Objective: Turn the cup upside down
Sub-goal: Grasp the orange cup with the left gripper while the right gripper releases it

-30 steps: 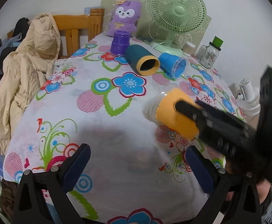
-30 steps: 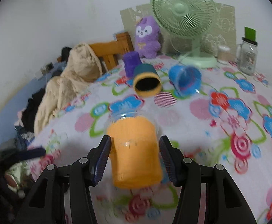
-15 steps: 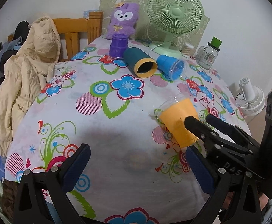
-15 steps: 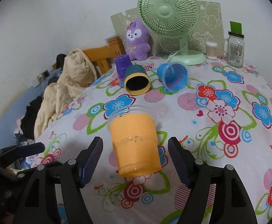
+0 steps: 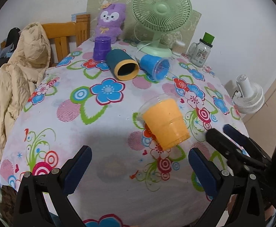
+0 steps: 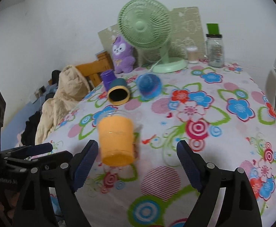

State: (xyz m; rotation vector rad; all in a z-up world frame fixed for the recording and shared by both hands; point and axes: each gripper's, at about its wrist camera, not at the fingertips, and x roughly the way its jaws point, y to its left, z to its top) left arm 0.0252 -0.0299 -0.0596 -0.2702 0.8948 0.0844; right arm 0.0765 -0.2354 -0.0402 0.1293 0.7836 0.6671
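Flowered worktop (image 5: 49, 117) spreads wide; left gripper (image 5: 138, 172) and right gripper (image 6: 136, 162) both gape, jaws holding nothing. Orange cup (image 5: 165, 122) sits on the worktop, clear rim down, base tipped toward the cameras.

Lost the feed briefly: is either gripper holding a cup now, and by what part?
Nothing is held. The right gripper is open, its fingers clear of the orange cup, which sits rim-down on the tablecloth. The left gripper is open and empty.

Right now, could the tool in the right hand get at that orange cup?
Probably yes. The right tool is open, and the orange cup stands upside down just ahead beside its left finger, with nothing between them.
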